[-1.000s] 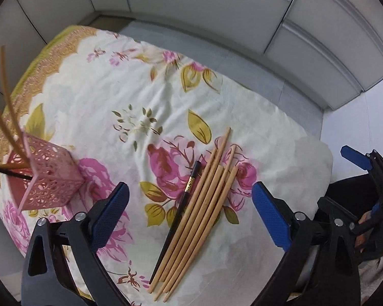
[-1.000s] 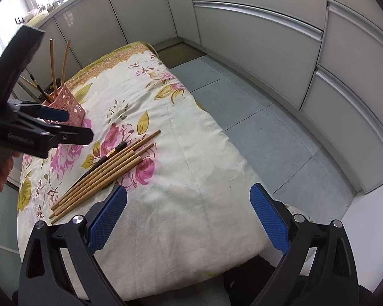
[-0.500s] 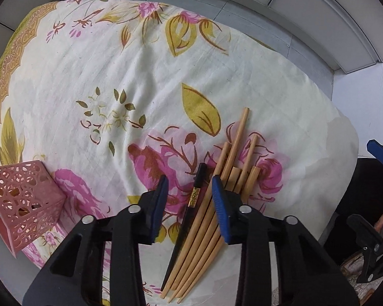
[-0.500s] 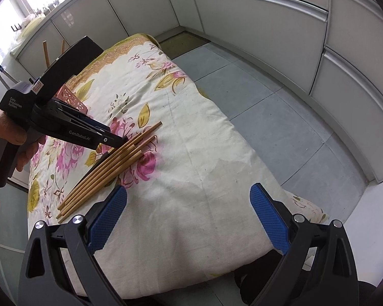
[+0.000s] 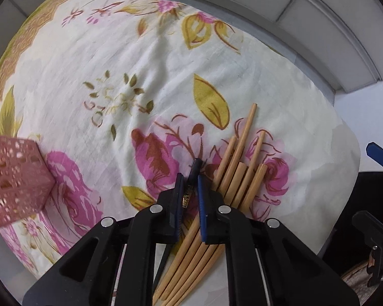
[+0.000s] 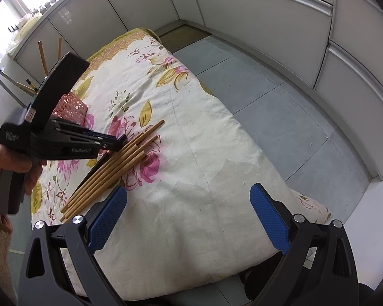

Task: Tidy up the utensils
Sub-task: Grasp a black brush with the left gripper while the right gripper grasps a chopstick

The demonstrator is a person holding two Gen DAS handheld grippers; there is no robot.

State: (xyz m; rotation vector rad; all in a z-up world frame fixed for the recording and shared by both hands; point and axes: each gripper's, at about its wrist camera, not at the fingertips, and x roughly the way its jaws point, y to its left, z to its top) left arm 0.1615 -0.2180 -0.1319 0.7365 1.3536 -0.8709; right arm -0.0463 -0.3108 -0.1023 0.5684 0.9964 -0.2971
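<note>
- On the floral cloth (image 5: 145, 58), left gripper (image 5: 189, 199) points straight down over the utensil pile; its jaws are closing, with the black chopstick (image 5: 193, 169) between the blue pads (image 5: 201, 204).
- Gap is nearly gone; pads look to be at or almost at the stick, full pinch not confirmed from these views.
- Black chopstick lies at the left edge of the bundle, just beside the wooden chopsticks (image 5: 242, 158), which lie side by side, touching, angled toward the far right.
- Pink lattice holder (image 5: 10, 178) sits well to the left on the cloth; right wrist view shows sticks already standing in it (image 6: 41, 53).
- Right gripper (image 6: 189, 214) hangs near the cloth's front edge, jaws wide apart, nothing between them.
- A hand (image 6: 10, 163) holds the left tool's handle.
- Step, as I judge it: picking the single black chopstick out of the pile.
- Next move calls for: finish the pinch, lift straight up so the neighbouring wooden sticks stay put, carry left to the holder, tip the stick upright and drop it in.
- Risk: thin stick may pivot in the pads, or drag the nearest wooden one.
</note>
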